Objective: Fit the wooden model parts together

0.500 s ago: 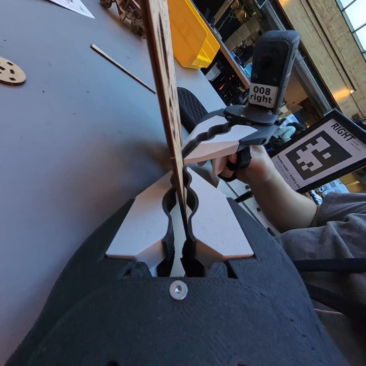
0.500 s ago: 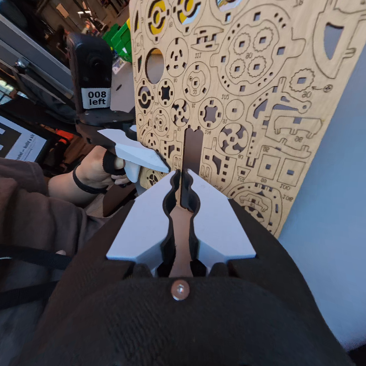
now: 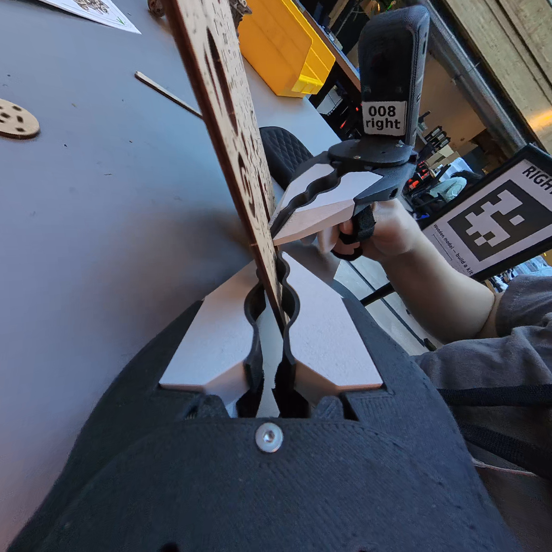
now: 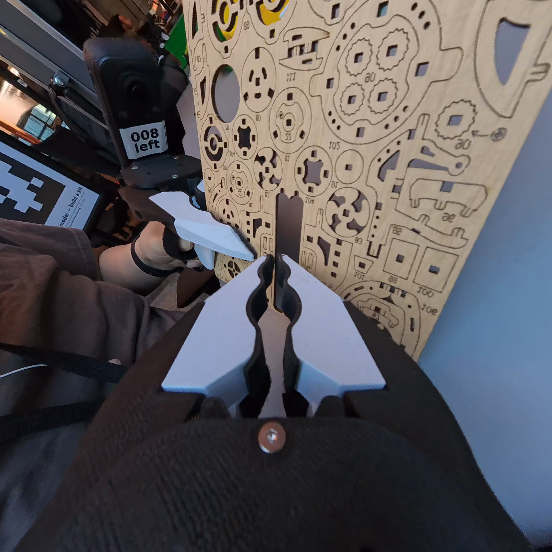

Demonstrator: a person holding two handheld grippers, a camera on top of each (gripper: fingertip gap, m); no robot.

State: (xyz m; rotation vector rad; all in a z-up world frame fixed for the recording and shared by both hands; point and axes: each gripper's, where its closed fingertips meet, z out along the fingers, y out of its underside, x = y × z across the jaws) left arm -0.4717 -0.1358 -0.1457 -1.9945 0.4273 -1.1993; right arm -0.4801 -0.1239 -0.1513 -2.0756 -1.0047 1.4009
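We see the upright wooden parts sheet (image 3: 227, 125) splitting the grey table (image 3: 89, 209): to its left lies broad open room, broken only by a wooden disc (image 3: 16, 122) far left and a thin stick (image 3: 167, 94) beyond. On its right, the right gripper (image 3: 273, 233) crowds the sheet's near edge, with a yellow bin (image 3: 280, 56) farther back.

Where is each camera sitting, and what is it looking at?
Left wrist view: on the left gripper, looking along the wooden sheet's edge across the grey table; the person's right hand shows.
Right wrist view: on the right gripper, facing the sheet's flat cut-out face; the left hand shows.
Shared: the sheet, and each view shows the other gripper.
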